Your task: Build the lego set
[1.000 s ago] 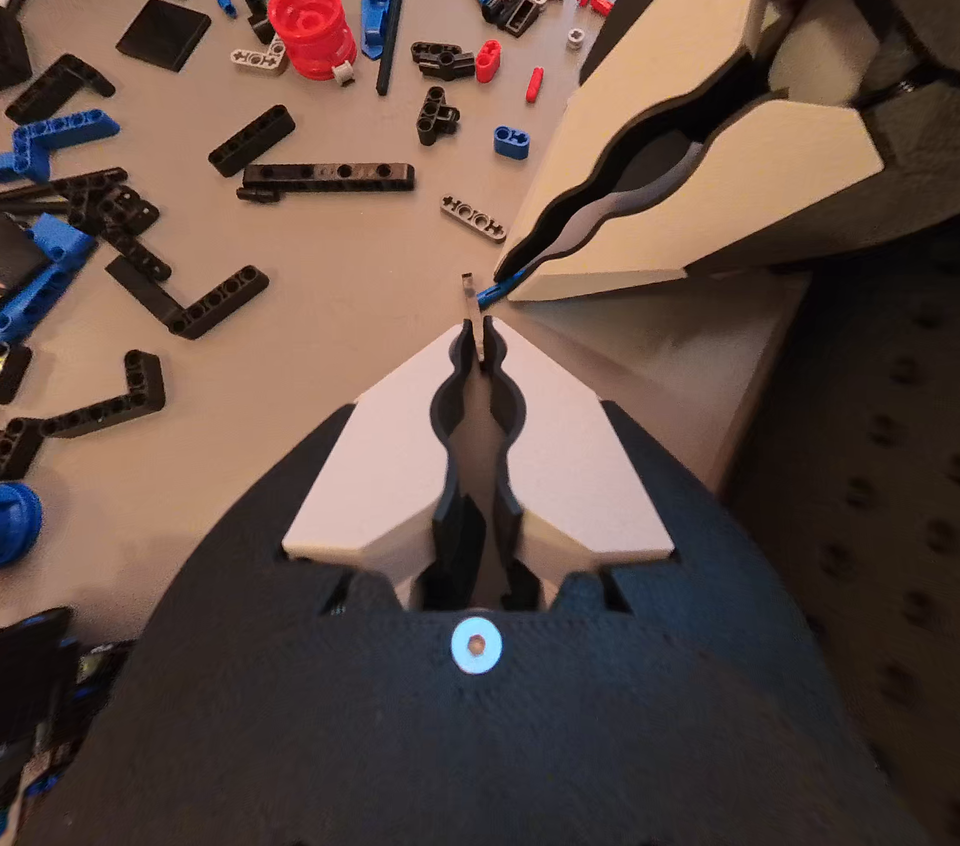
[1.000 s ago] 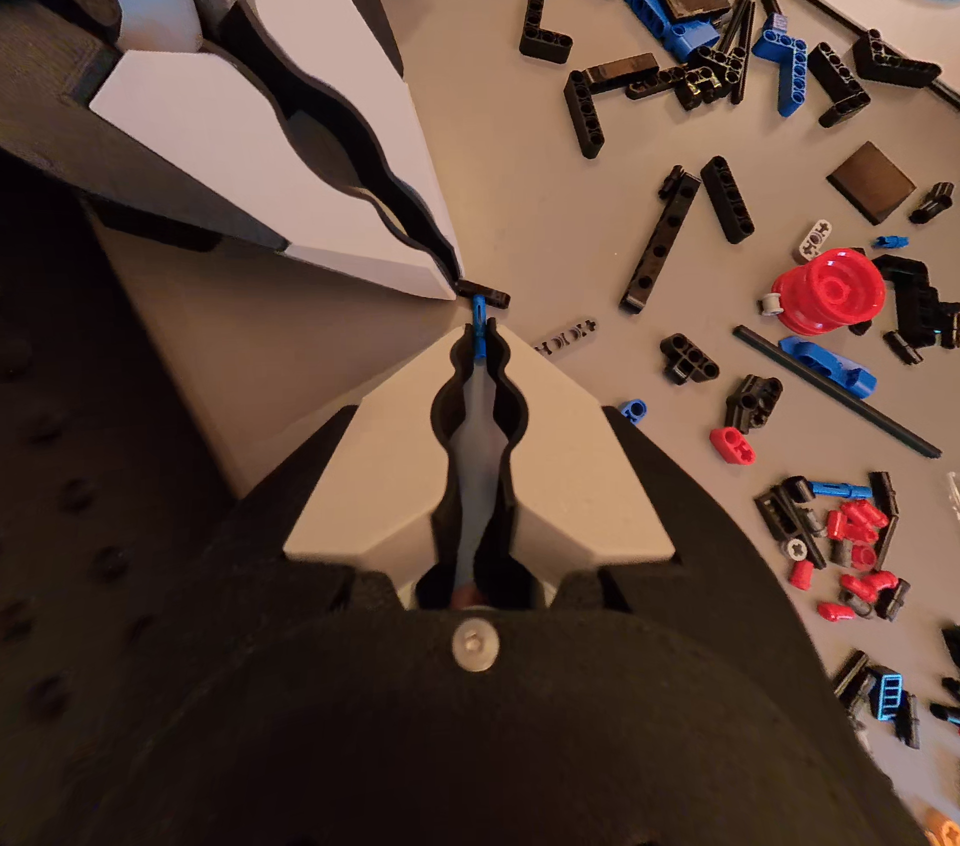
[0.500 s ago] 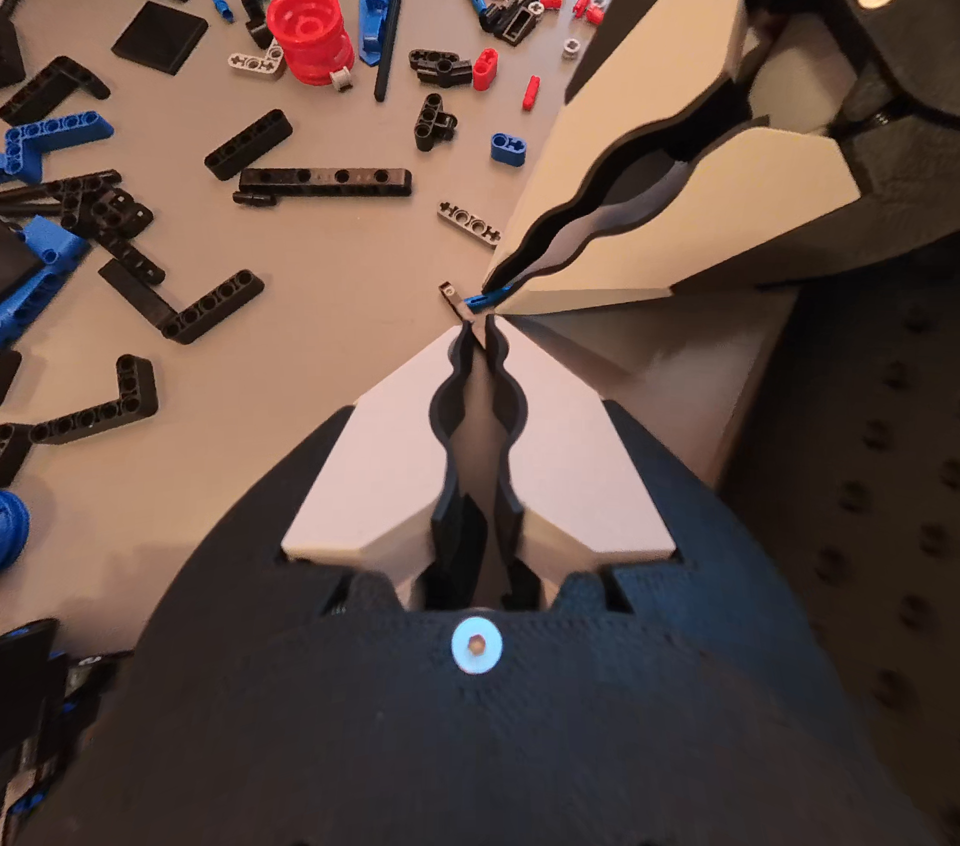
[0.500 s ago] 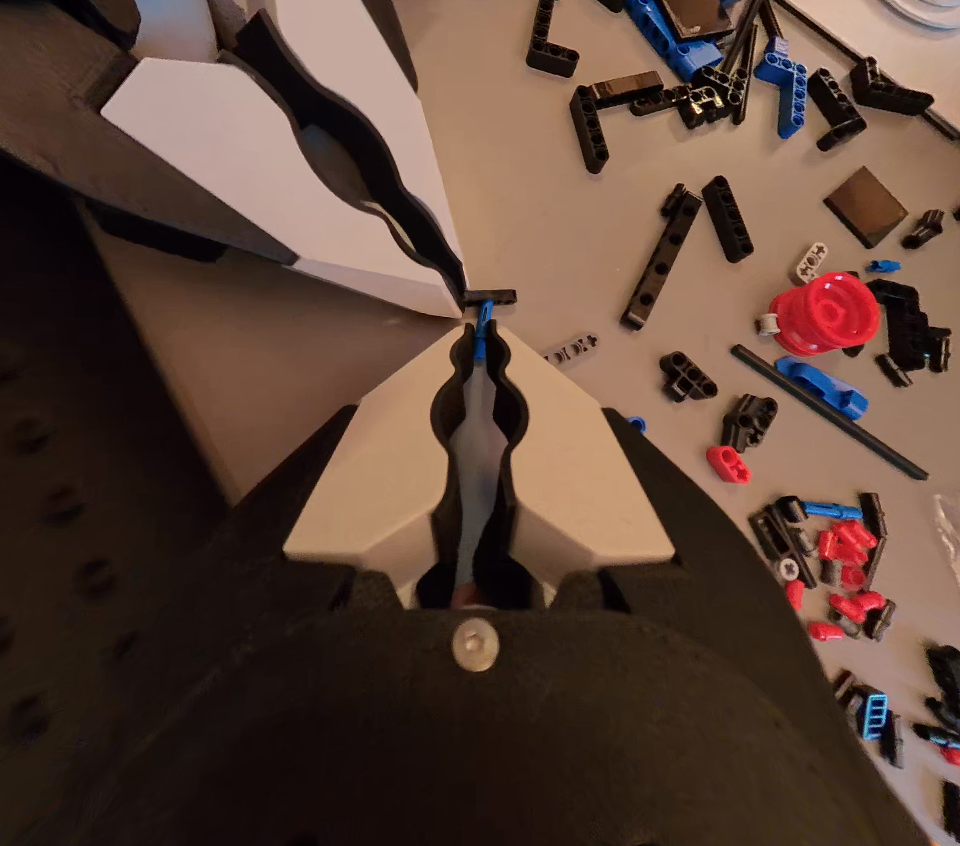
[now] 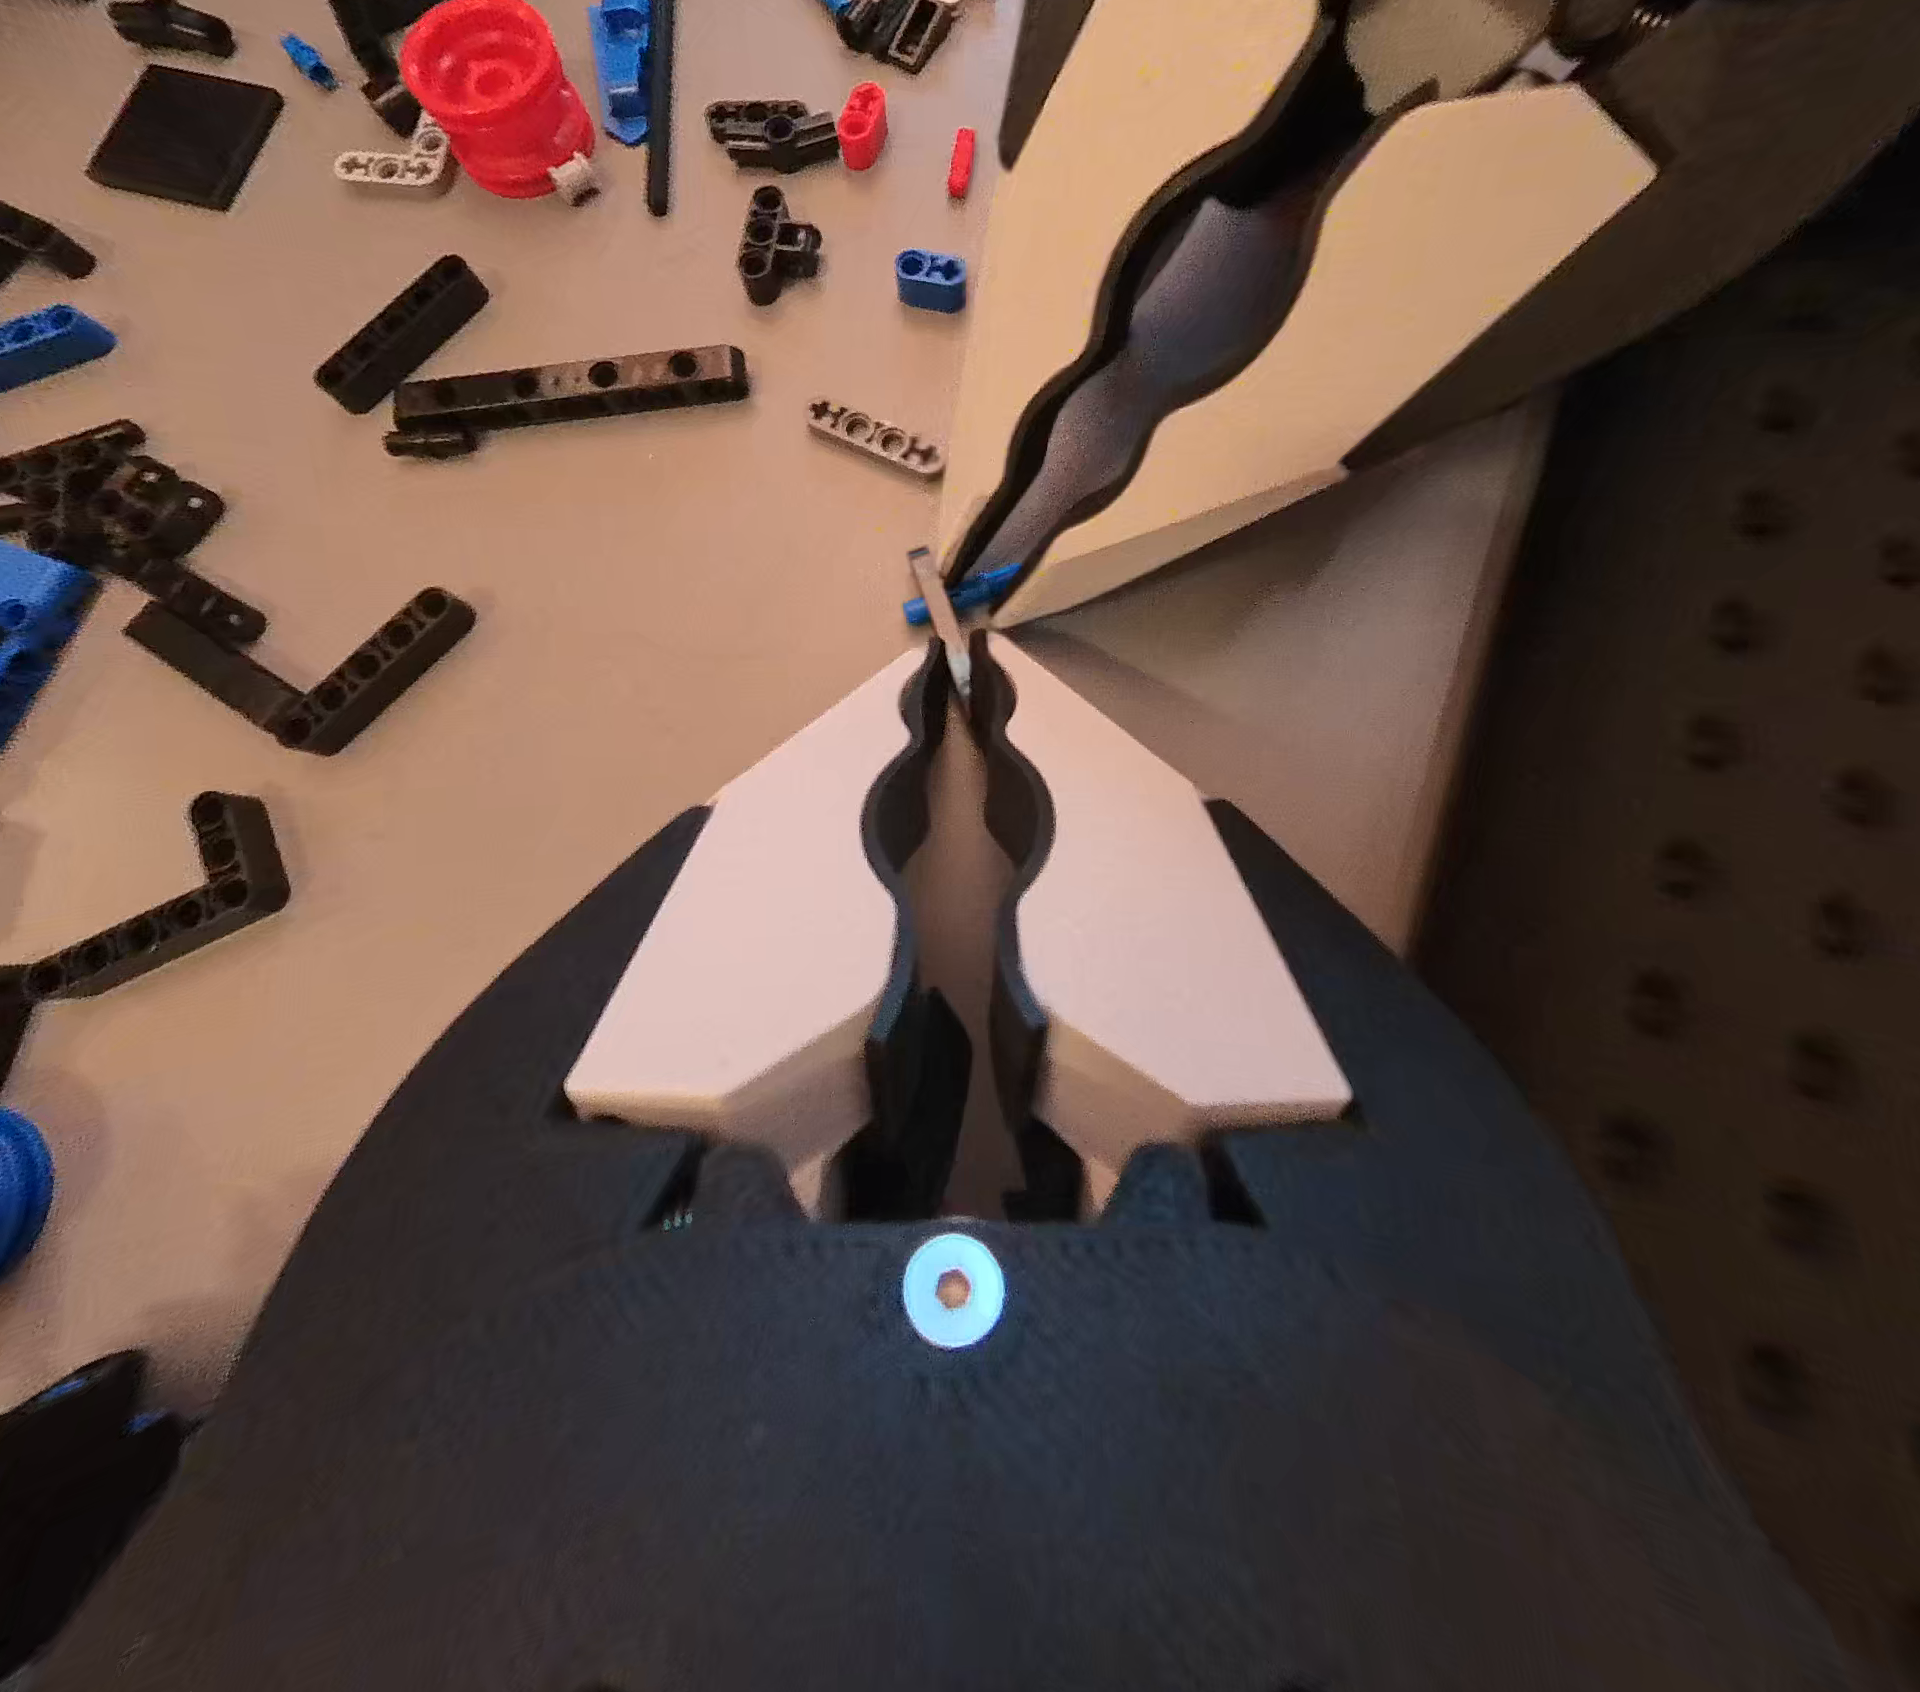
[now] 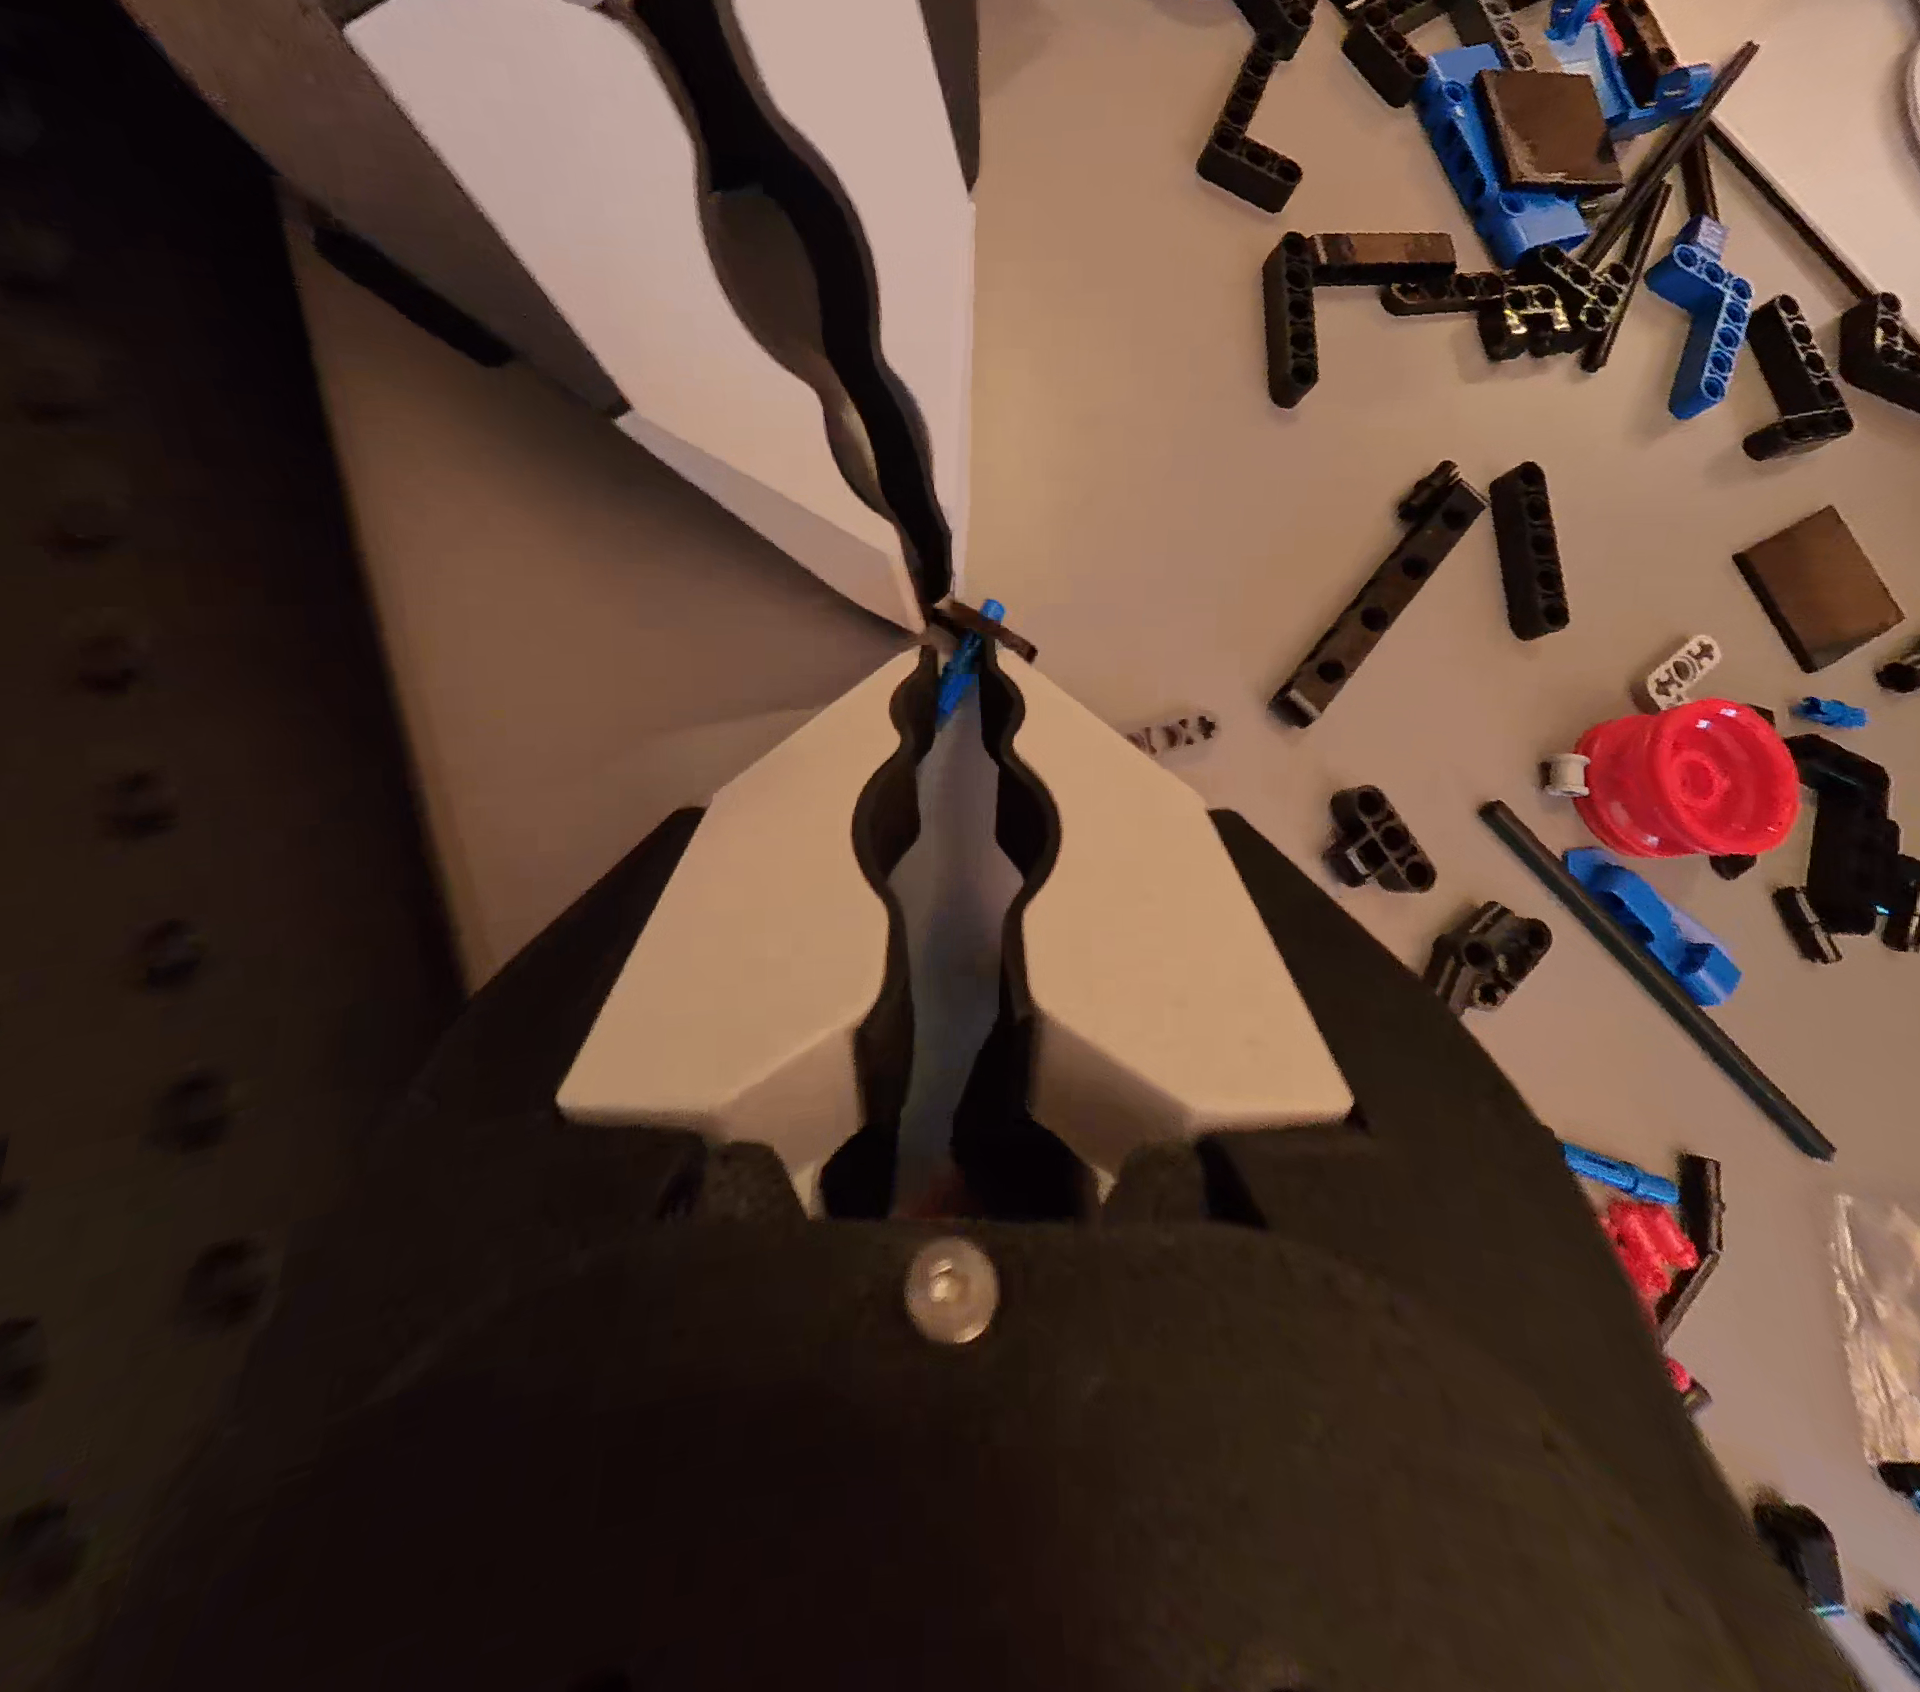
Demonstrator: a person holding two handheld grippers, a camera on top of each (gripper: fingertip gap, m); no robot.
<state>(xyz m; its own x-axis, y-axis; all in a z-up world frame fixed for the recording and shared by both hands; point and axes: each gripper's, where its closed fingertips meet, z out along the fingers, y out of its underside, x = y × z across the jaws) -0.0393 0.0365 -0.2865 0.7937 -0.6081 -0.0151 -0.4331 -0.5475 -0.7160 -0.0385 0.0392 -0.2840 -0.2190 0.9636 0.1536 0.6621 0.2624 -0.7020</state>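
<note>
- Left gripper (image 5: 958,655) is clenched on a thin grey piece (image 5: 943,616); right gripper (image 6: 956,660) is grasping a blue pin (image 6: 961,663).
- At frame centre, any misalignment could pop either tiny part loose.

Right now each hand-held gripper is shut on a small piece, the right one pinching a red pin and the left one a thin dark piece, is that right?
Not quite: the right hand-held gripper pinches a blue pin, not red, as the right wrist view shows. The left hand-held gripper is indeed shut on a thin dark piece.
</note>
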